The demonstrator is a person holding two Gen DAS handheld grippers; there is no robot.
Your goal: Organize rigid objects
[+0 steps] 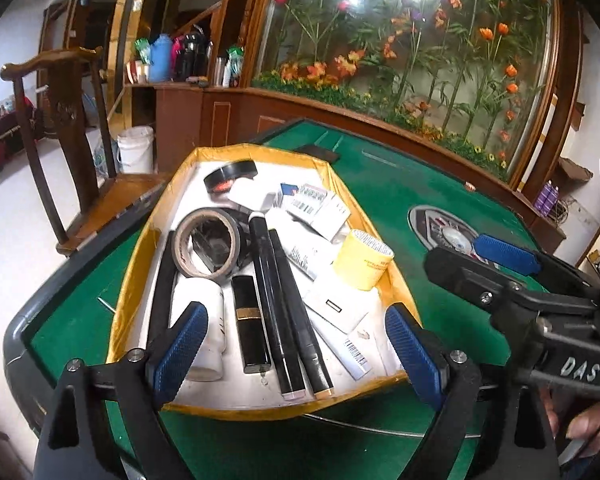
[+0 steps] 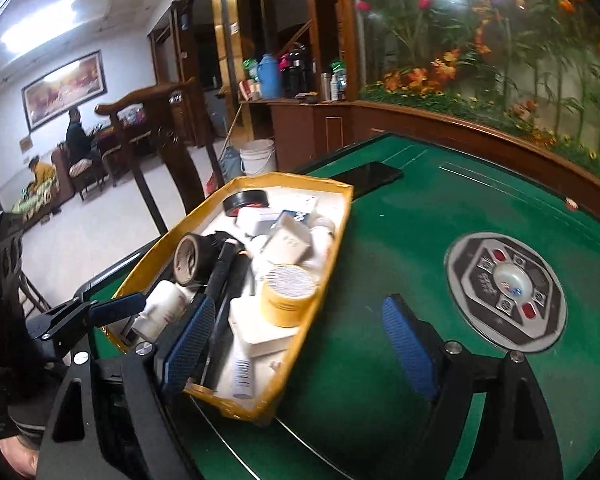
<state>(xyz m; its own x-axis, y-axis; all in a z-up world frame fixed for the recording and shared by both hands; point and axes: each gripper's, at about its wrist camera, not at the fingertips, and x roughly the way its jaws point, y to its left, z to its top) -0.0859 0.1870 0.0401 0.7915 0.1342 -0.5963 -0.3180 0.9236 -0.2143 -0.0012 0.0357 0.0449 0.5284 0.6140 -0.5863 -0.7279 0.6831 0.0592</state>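
Observation:
A yellow-rimmed tray [image 1: 148, 248] with a white floor sits on the green table. It holds two tape rolls [image 1: 206, 242], a yellow roll [image 1: 362, 260], black tubes [image 1: 276, 300], a black lipstick case [image 1: 252, 328], a white bottle [image 1: 204, 332] and white boxes [image 1: 336, 308]. My left gripper [image 1: 296, 344] is open and empty, just above the tray's near end. My right gripper [image 2: 300, 340] is open and empty, straddling the tray's right rim [image 2: 332, 264]; it also shows in the left wrist view [image 1: 480, 256].
A round control panel [image 2: 504, 284] is set in the middle of the green table [image 2: 400, 240]. A black phone [image 2: 368, 178] lies beyond the tray. A wooden chair [image 1: 60, 128] stands off the table's left edge. A flower display [image 1: 420, 60] backs the table.

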